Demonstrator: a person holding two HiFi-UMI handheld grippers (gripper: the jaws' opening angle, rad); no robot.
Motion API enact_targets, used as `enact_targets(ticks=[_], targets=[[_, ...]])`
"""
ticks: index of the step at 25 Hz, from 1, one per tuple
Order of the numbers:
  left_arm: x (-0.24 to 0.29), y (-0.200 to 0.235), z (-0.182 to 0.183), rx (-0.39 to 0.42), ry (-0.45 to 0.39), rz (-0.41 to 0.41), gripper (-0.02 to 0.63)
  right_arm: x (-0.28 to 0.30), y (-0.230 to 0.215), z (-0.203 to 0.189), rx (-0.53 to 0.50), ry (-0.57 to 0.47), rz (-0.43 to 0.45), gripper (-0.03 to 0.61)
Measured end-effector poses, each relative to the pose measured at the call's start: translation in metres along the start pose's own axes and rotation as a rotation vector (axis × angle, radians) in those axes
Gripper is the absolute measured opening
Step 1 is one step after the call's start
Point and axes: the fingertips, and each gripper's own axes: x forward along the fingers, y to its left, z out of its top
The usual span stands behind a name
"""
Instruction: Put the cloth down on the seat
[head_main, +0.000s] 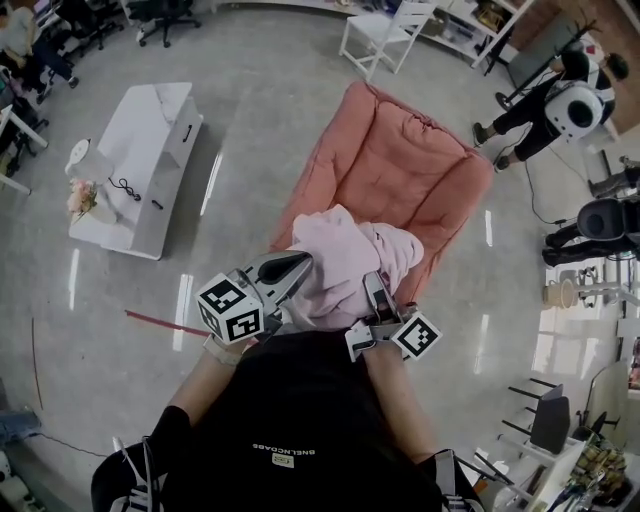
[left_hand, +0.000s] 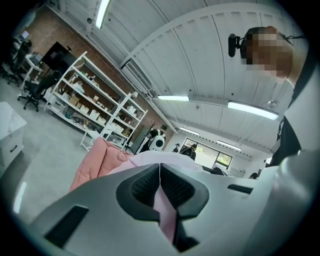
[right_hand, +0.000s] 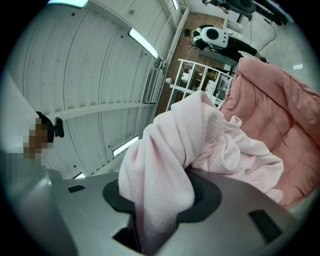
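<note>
The pale pink cloth (head_main: 345, 255) hangs bunched at frame centre, over the near edge of the salmon seat (head_main: 400, 165). The left gripper (head_main: 288, 270) pinches one thin fold; the right gripper (head_main: 376, 292) clamps a thick wad.

Bunched cloth (head_main: 345, 252) covers seat (head_main: 400, 165)'s near edge; rest open.

right gripper (right_hand: 160, 210): jaws clamped on a thick bunch of cloth
cloth (right_hand: 200, 135): pale pink, draping toward the seat
seat (right_hand: 285, 115): salmon, quilted
</note>
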Motion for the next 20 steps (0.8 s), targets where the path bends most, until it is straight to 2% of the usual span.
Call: enact_targets(ticks=[7, 20], targets=[[0.007, -0.004, 0.014, 0.005, -0.021, -0.01, 0.02, 0.009, 0.008, 0.012, -0.013, -0.019, 0.0, 0.193], [0.014, 0.015, 0.016, 0.0, -0.036, 0.031, 0.02, 0.028, -0.015, 0.037, 0.029, -0.043, -0.013, 0.193]])
